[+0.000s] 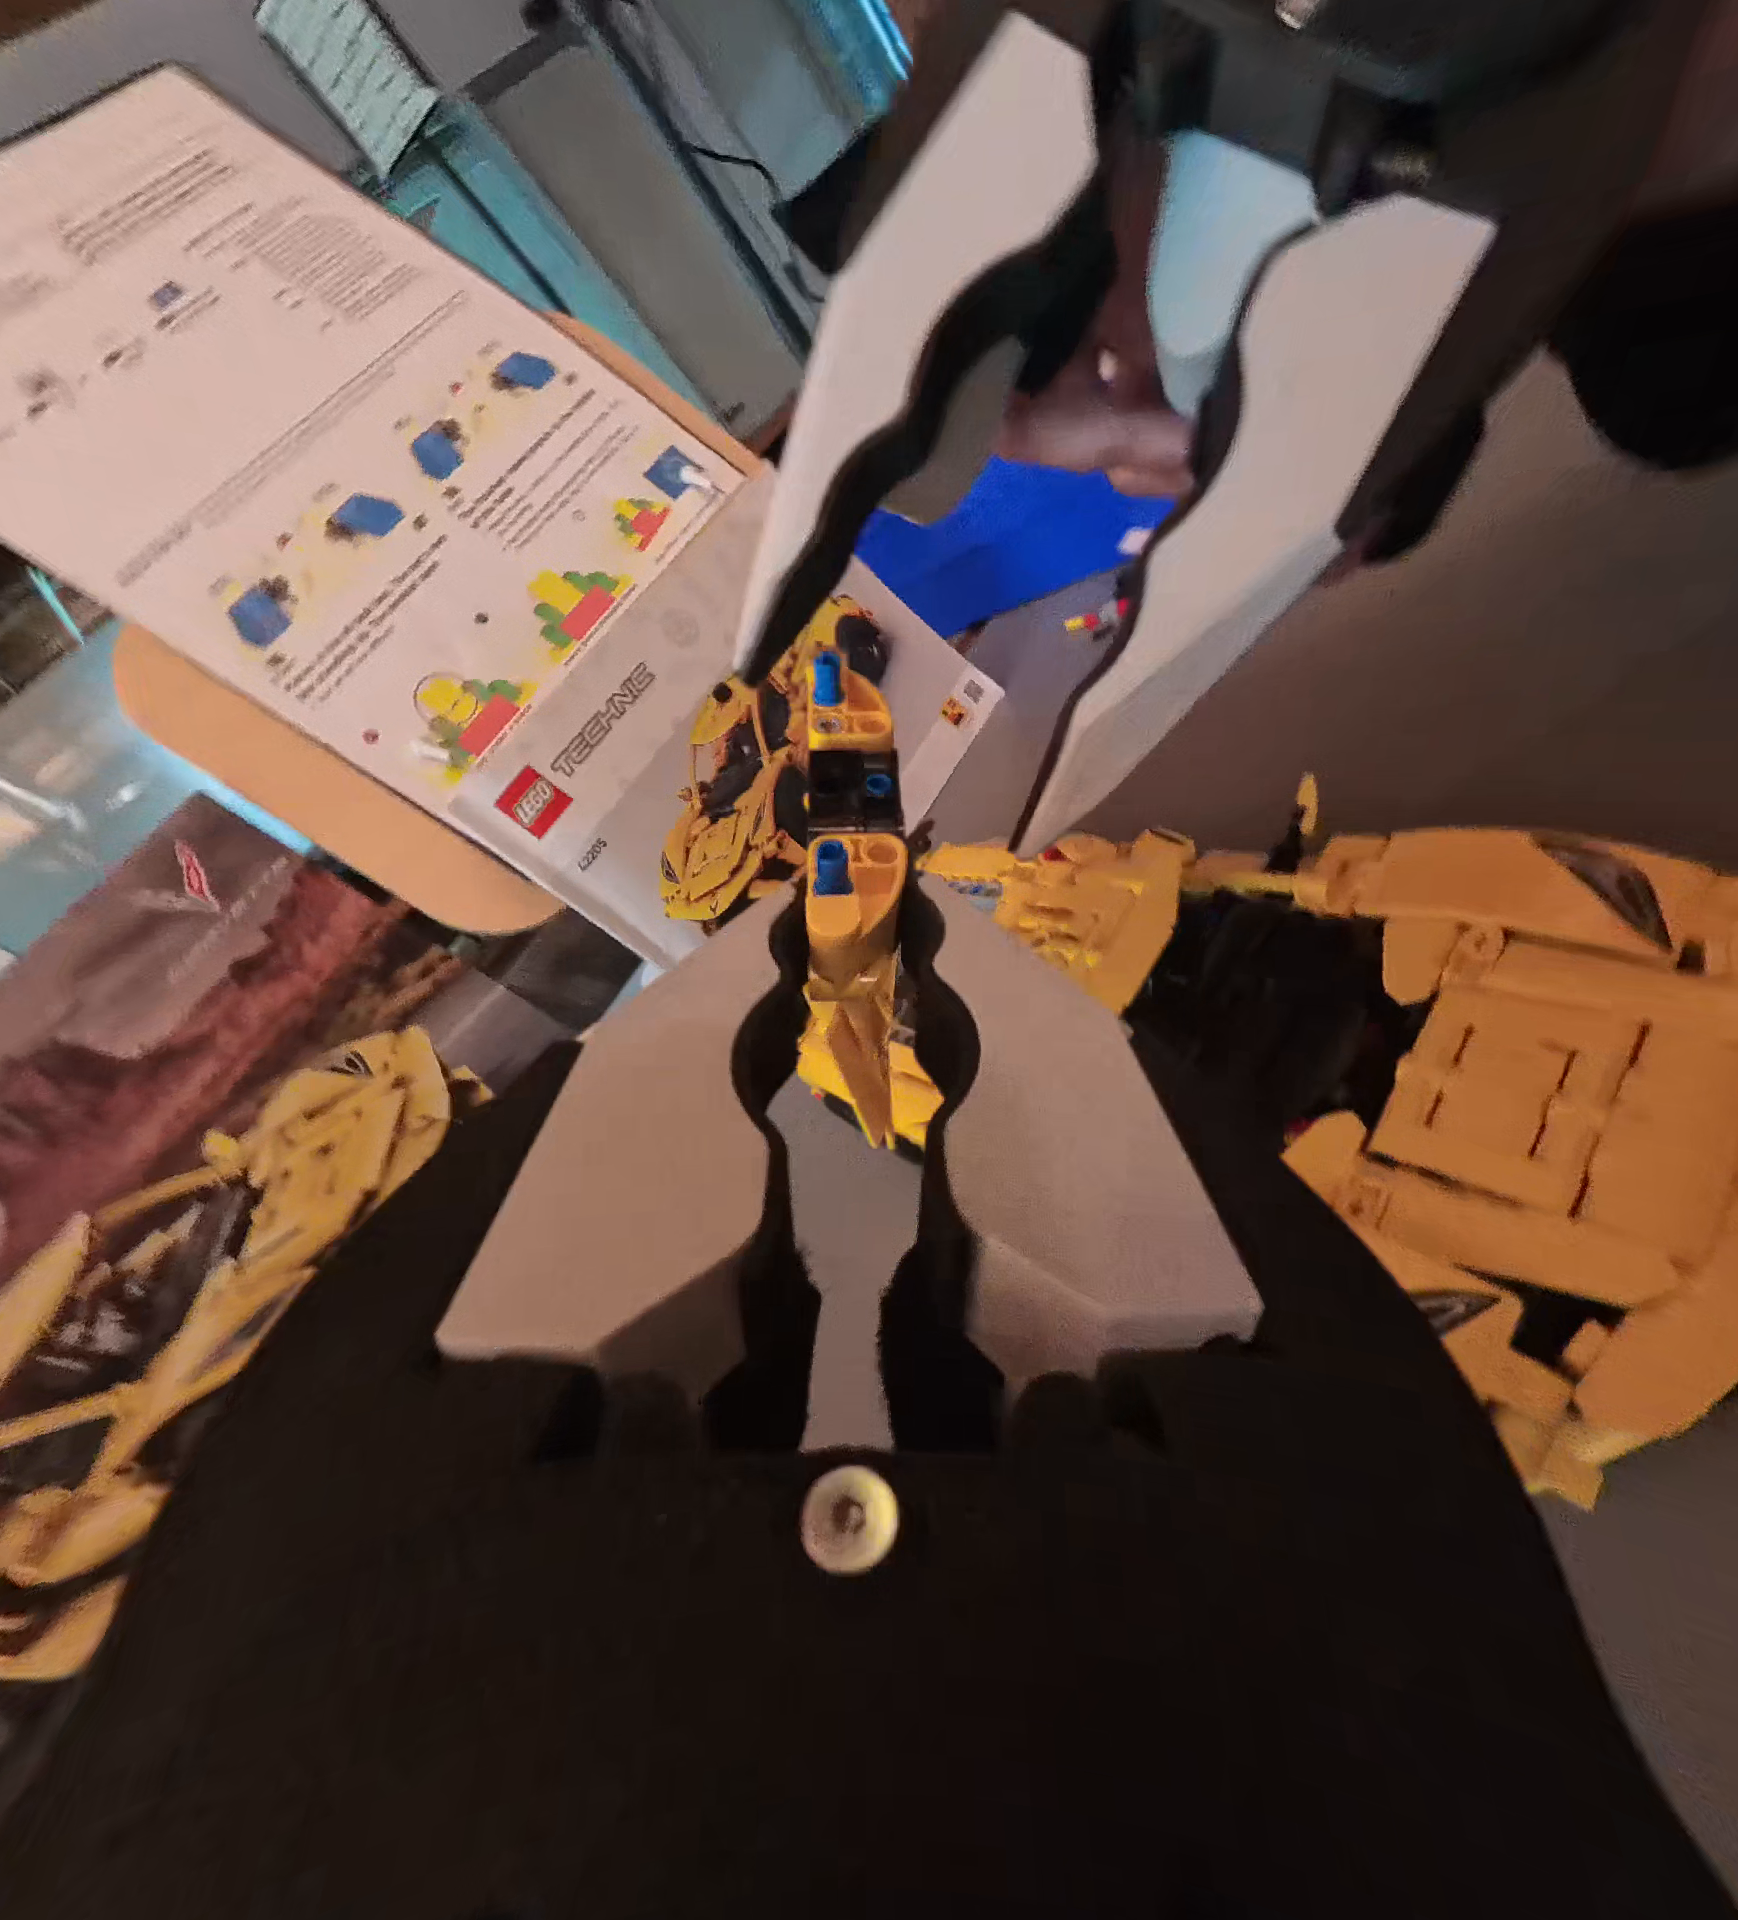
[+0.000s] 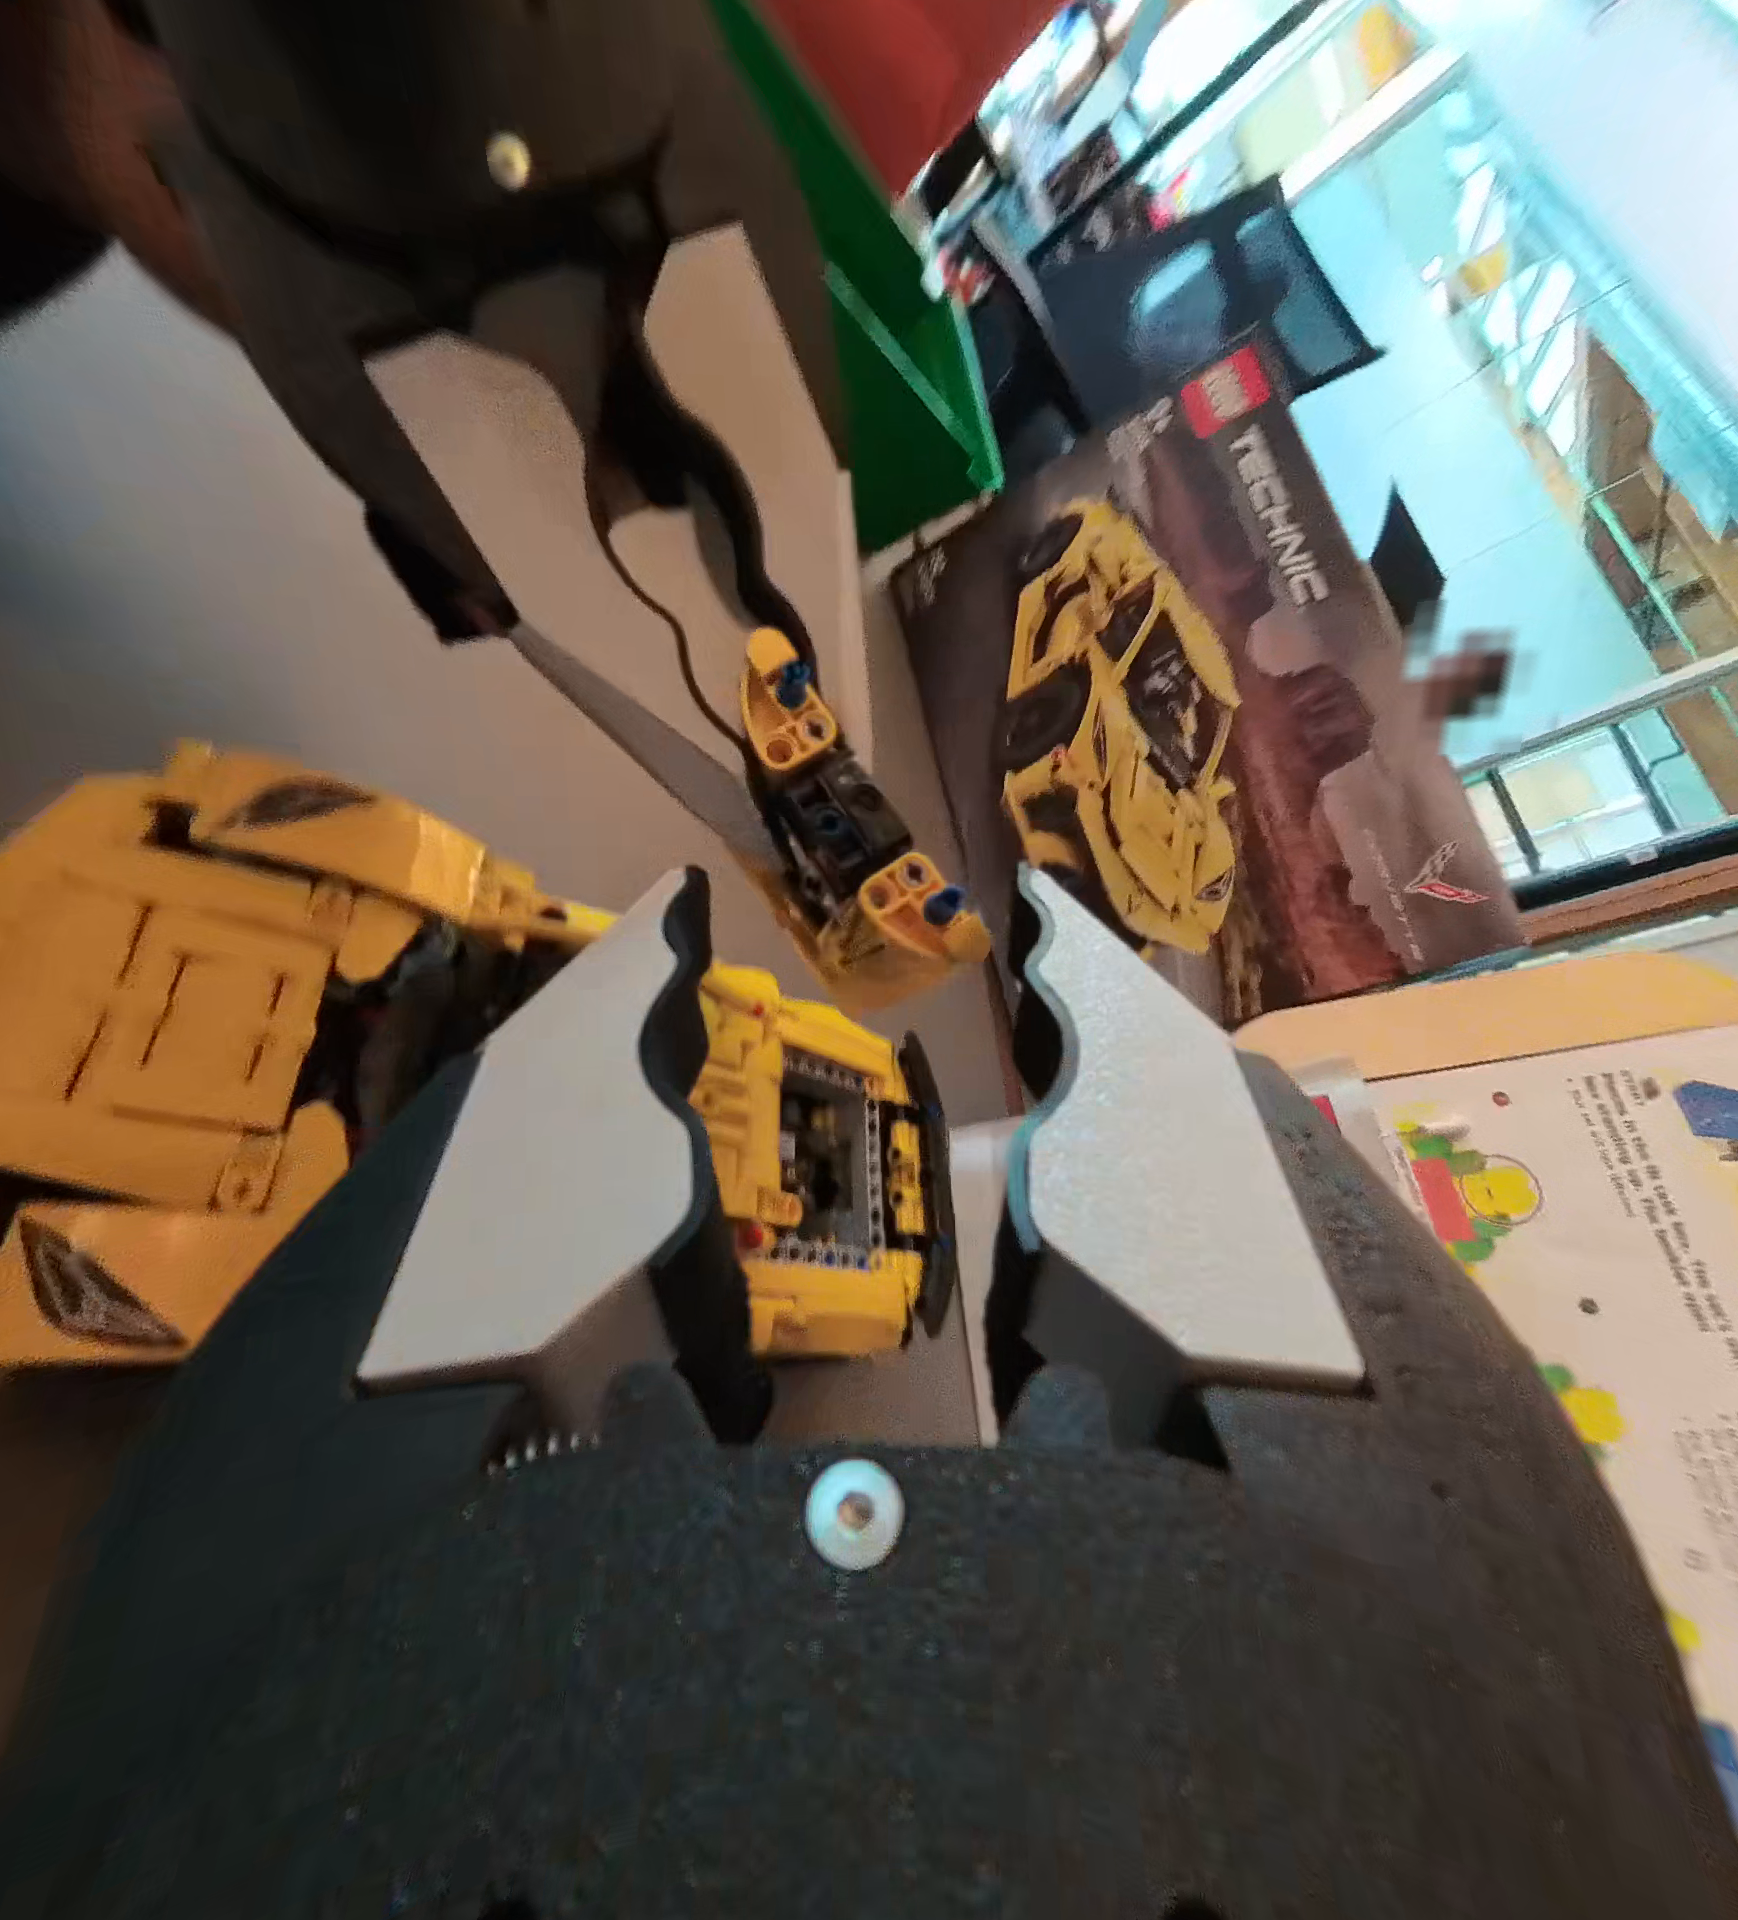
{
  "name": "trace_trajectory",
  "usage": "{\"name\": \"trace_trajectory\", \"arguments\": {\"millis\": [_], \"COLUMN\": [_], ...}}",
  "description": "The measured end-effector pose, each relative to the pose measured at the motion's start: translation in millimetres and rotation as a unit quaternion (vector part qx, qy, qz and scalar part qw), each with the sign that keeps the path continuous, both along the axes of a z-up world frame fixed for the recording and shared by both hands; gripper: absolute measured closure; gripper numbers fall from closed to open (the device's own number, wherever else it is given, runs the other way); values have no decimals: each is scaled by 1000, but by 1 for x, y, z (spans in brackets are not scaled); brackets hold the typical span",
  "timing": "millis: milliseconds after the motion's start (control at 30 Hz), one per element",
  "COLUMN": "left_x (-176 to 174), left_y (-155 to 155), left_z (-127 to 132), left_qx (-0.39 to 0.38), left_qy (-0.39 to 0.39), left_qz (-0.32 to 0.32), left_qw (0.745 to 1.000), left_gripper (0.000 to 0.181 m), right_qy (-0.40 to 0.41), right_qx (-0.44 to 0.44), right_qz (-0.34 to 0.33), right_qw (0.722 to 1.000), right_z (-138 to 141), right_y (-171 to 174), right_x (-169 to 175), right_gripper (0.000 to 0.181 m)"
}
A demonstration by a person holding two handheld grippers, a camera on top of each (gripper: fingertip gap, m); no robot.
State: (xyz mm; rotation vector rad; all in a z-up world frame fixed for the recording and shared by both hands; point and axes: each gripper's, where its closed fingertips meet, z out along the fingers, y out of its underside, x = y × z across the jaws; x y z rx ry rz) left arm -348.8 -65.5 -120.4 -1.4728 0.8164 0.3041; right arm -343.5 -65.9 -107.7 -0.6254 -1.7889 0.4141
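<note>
My left gripper [image 1: 854, 935] is shut on a small yellow and black brick sub-assembly [image 1: 849, 800] with blue pins, held above the grey table. My right gripper [image 1: 891, 753] comes in from the top, jaws open, fingertips on either side of the sub-assembly's far end. In the right wrist view my right gripper [image 2: 860, 894] is open, the sub-assembly [image 2: 834, 821] just past its tips, held by the left gripper [image 2: 792, 769]. A large yellow brick car model [image 1: 1519, 1091] lies on the table to the right; it also shows in the right wrist view [image 2: 169, 1039], partly under my right fingers.
An open instruction booklet [image 1: 325, 416] lies on a tan board at the left; it shows at the right in the right wrist view [image 2: 1623, 1299]. The set's box [image 2: 1208, 727] with a yellow car picture stands behind. A blue item [image 1: 1000, 540] and a green panel [image 2: 896, 364] lie beyond. The tips of both grippers are at nearly the same place.
</note>
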Motion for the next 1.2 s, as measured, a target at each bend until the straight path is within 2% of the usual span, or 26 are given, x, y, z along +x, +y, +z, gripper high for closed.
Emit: {"name": "trace_trajectory", "arguments": {"millis": [67,233,300,367,467,600,733,867,933,1033,1200], "left_x": [10,15,13,12,10,6,8,12,12,10,8], "left_y": [-3,-4,-5,-8,-8,-6,-6,-10,-11,-10,-4], "left_z": [-7,-16,-13,-11,-15,-29,-24,-17,-16,-20,-14], "left_qx": [-2,8,23,19,-28,-69,-71,-94,-108,-113,-53], "left_qy": [54,140,158,147,108,88,40,-32,-49,-48,31], "left_qz": [-16,-10,5,4,2,8,-4,-43,-49,-42,7], "left_qw": [998,990,987,989,994,994,997,994,992,992,998], "left_gripper": [166,165,166,165,164,164,164,163,162,162,164], "right_qy": [-38,-55,-46,-49,-74,-78,-73,-68,-64,-68,-93], "right_qx": [30,94,101,96,90,159,54,27,55,70,-67], "right_qz": [-8,-8,-5,3,-12,-29,-28,-5,-10,-21,-20], "right_qw": [999,994,994,994,993,984,995,997,996,995,993], "right_z": [-10,-22,-19,-17,-22,-34,-29,-22,-21,-25,-21], "right_y": [-2,-6,-7,-11,-11,-8,-7,-14,-15,-13,-5], "right_x": [3,4,4,4,3,0,-1,3,3,2,1], "right_gripper": [129,163,163,164,165,166,164,165,166,165,162]}}
